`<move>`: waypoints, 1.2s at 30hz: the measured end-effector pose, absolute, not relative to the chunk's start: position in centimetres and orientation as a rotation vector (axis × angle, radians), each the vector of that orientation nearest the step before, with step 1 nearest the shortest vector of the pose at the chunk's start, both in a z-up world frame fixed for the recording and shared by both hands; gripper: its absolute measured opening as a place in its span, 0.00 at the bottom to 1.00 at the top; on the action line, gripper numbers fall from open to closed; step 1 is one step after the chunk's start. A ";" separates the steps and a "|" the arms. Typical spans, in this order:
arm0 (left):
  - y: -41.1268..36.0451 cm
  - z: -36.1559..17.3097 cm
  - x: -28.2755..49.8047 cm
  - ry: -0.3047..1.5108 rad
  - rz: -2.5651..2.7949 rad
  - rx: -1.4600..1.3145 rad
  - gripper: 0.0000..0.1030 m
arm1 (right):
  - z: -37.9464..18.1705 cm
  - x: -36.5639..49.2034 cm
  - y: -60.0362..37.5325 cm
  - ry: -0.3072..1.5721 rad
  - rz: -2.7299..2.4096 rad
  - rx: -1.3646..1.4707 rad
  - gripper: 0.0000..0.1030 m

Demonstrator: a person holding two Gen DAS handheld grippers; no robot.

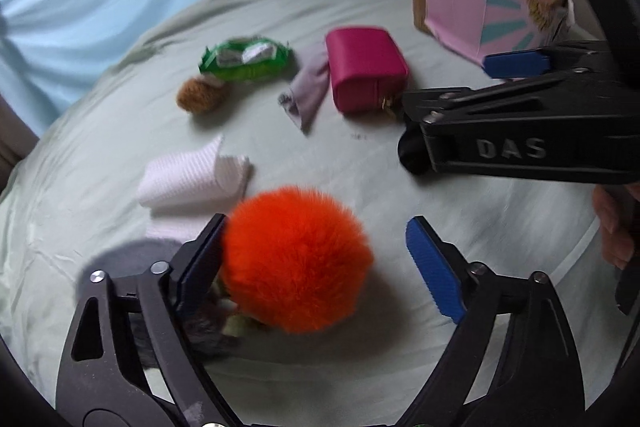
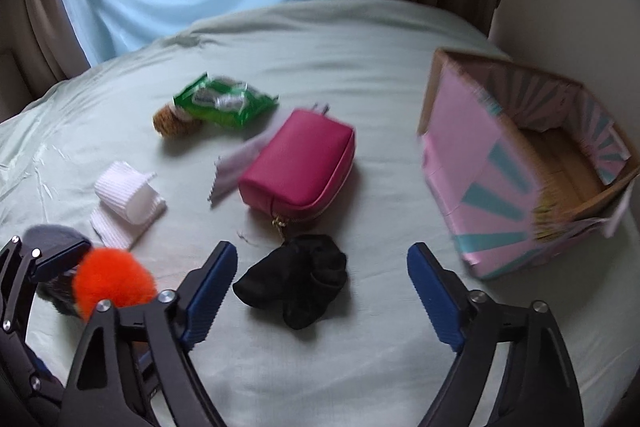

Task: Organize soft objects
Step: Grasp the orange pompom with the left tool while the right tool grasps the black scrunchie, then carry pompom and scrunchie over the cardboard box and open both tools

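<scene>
A fluffy orange pom-pom (image 1: 296,259) lies on the pale green bed sheet (image 1: 320,3) between my left gripper's (image 1: 316,263) wide-open blue pads; its left pad (image 1: 202,259) touches the fur. My right gripper (image 2: 320,287) is open around a black scrunchie (image 2: 294,279), apart from it. The pom-pom also shows in the right wrist view (image 2: 112,283). A magenta pouch (image 2: 300,167), a folded white cloth (image 2: 128,199), a lilac cloth (image 2: 236,167), a green wipes pack (image 2: 224,101) and a brown knitted ball (image 2: 172,123) lie further off.
An open pink and teal cardboard box (image 2: 520,167) stands at the right. A grey soft item (image 2: 52,235) lies by the left gripper. Light blue and brown curtains hang behind the bed. The right gripper reaches in from the right in the left wrist view (image 1: 460,103).
</scene>
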State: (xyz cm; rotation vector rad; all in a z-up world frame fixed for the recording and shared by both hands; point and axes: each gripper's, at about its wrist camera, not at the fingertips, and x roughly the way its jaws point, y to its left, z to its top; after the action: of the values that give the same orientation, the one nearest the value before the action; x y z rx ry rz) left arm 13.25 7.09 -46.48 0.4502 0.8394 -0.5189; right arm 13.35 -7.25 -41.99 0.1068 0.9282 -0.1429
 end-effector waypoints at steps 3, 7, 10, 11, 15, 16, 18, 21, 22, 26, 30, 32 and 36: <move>7.0 -47.6 13.6 0.863 -0.505 0.475 0.67 | -43.9 14.2 -7.0 0.962 -0.136 0.114 0.67; 6.8 -48.0 14.0 0.866 -0.502 0.491 0.48 | -45.3 15.0 -7.0 0.991 -0.126 0.128 0.56; 6.7 -48.1 14.4 0.873 -0.498 0.496 0.39 | -46.0 15.3 -6.9 1.002 -0.106 0.139 0.44; 6.6 -48.2 14.5 0.875 -0.496 0.498 0.37 | -46.1 15.4 -6.8 1.007 -0.099 0.142 0.38; 6.5 -48.2 14.3 0.876 -0.485 0.503 0.35 | -46.4 15.4 -6.4 0.998 -0.091 0.127 0.29; 6.5 -48.2 14.3 0.877 -0.483 0.504 0.34 | -46.4 15.2 -6.5 0.998 -0.088 0.127 0.27; 6.5 -48.0 14.2 0.879 -0.478 0.499 0.33 | -46.3 15.1 -6.6 0.996 -0.084 0.128 0.23; 6.7 -47.4 14.1 0.878 -0.471 0.483 0.32 | -45.9 14.9 -6.9 0.994 -0.080 0.128 0.18; 6.7 -47.1 14.1 0.877 -0.468 0.476 0.32 | -45.6 14.7 -7.0 0.991 -0.081 0.128 0.18; 6.7 -45.2 14.1 0.869 -0.453 0.447 0.32 | -44.0 14.3 -7.4 0.975 -0.088 0.128 0.17; 6.3 -42.7 14.0 0.858 -0.439 0.426 0.32 | -41.6 13.9 -8.0 0.962 -0.095 0.138 0.17; 6.1 -41.2 14.1 0.854 -0.430 0.411 0.32 | -40.1 13.6 -8.3 0.954 -0.097 0.139 0.17; 5.5 -37.0 14.2 0.837 -0.400 0.382 0.32 | -35.8 13.1 -9.2 0.925 -0.094 0.157 0.17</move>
State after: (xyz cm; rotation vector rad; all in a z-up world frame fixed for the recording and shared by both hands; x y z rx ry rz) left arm 14.15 5.55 -37.05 0.3815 0.8367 -0.4001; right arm 13.12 -9.24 -35.79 0.1572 0.9249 -0.0943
